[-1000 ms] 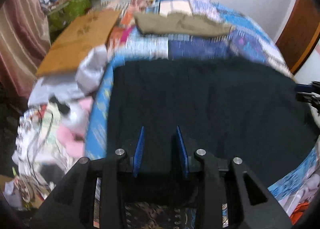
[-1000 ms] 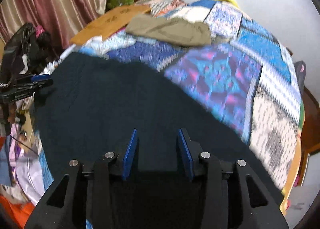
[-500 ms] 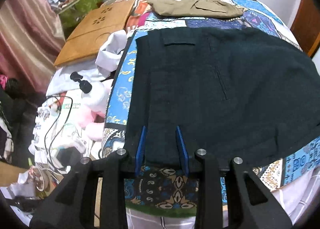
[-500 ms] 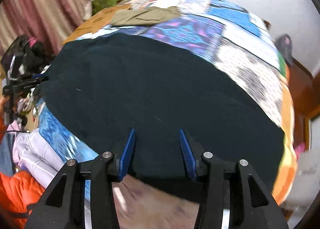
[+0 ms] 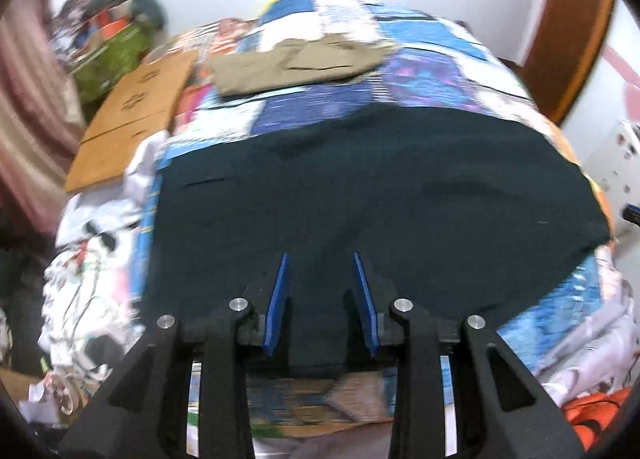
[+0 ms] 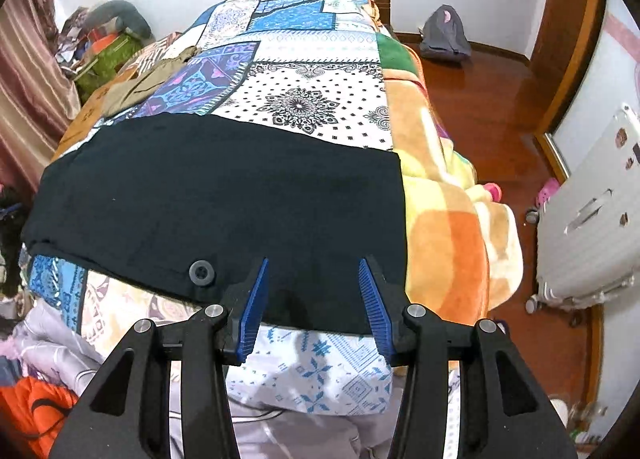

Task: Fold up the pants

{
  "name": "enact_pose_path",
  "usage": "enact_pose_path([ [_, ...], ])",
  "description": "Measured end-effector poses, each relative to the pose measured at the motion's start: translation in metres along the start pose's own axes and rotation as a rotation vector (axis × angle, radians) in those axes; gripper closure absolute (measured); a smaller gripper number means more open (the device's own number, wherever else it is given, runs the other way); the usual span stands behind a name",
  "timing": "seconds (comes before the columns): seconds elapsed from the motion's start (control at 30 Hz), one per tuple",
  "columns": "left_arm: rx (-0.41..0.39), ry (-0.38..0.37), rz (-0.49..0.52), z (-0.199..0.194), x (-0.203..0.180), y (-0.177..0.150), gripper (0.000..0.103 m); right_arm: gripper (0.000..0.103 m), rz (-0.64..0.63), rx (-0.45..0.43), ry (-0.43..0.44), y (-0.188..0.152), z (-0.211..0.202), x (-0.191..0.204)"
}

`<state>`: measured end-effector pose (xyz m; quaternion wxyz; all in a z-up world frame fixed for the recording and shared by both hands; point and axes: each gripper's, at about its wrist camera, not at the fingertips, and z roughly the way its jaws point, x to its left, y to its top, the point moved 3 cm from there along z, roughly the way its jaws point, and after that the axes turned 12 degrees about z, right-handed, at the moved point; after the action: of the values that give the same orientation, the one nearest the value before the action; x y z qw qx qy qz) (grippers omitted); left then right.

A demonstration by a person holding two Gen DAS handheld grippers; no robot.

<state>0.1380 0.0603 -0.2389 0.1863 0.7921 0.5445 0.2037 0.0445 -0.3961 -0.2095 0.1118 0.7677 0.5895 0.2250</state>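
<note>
Dark navy pants [image 5: 360,195] lie spread flat across the patchwork bed cover [image 5: 440,59]; they also show in the right wrist view [image 6: 224,187] with a dark button [image 6: 201,272] near the front edge. My left gripper [image 5: 320,259] is open, its blue pads standing over the pants' near edge, with dark cloth between them. My right gripper [image 6: 312,265] is open and wide, over the pants' near right corner, holding nothing.
Folded khaki pants [image 5: 296,67] lie further back on the bed. A cardboard sheet [image 5: 132,119] and a pile of clothes [image 5: 92,259] are to the left. An orange blanket [image 6: 448,219], a silver suitcase [image 6: 592,227] and the wooden floor [image 6: 492,99] are to the right.
Both grippers have pulled back toward the bed's near edge and tilted up. The right gripper's jaws have opened wider. The pants stay flat.
</note>
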Motion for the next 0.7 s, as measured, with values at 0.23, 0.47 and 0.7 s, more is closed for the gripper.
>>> enact_pose_path([
  [0.23,-0.049,-0.122,0.110,-0.007,-0.076,0.020,0.070,0.060,-0.176,-0.065,0.135,-0.002,-0.013,0.078],
  [0.47,-0.049,-0.190,0.173,0.003,-0.119,0.028,0.070,0.060,-0.376,-0.068,0.309,-0.017,-0.014,0.167],
  [0.7,-0.038,-0.209,0.142,0.011,-0.116,0.020,0.063,0.060,-0.529,-0.002,0.342,-0.040,0.011,0.213],
])
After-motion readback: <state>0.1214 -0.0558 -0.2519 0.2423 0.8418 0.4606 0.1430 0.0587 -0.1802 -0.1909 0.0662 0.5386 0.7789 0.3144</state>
